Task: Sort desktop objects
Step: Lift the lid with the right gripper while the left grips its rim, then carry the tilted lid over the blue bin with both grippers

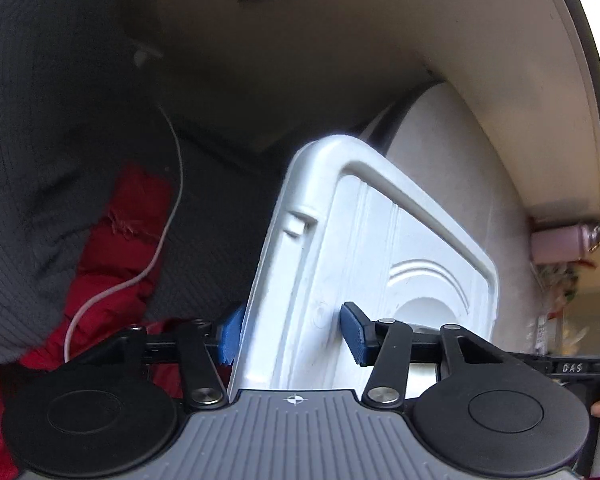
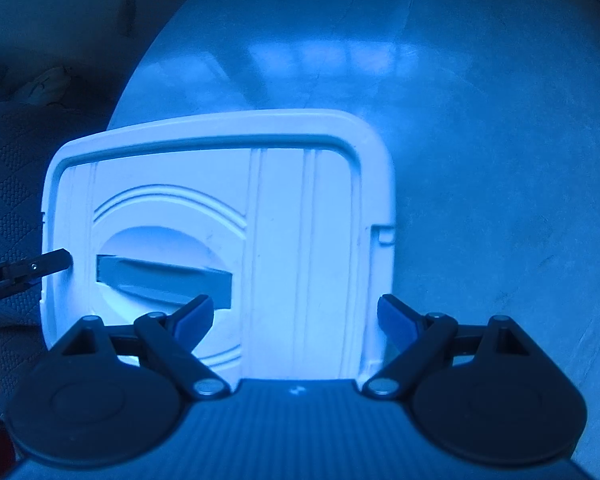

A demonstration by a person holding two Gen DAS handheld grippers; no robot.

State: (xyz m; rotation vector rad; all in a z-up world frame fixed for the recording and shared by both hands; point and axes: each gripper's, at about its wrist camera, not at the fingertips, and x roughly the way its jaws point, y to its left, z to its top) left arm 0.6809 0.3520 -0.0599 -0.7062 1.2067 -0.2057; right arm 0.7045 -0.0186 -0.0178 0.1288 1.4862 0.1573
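A white plastic storage-box lid point(image 1: 380, 264) with a recessed handle is held tilted above the round table. My left gripper point(image 1: 292, 332) straddles the lid's edge with one blue pad point(image 1: 356, 332) on its top face and the other behind the rim, and is shut on it. In the right wrist view the lid point(image 2: 300, 240) fills the middle, and the left gripper's black finger point(image 2: 40, 266) touches its left edge. My right gripper point(image 2: 296, 320) hovers over the lid's near edge with its jaws spread wide and holds nothing.
A round grey-white table point(image 2: 480, 120) lies under the lid. A grey quilted bedspread point(image 1: 40, 120), red cloth point(image 1: 120, 260) and a white cable point(image 1: 168, 224) lie to the left. A pink bottle point(image 1: 560, 244) stands at the far right.
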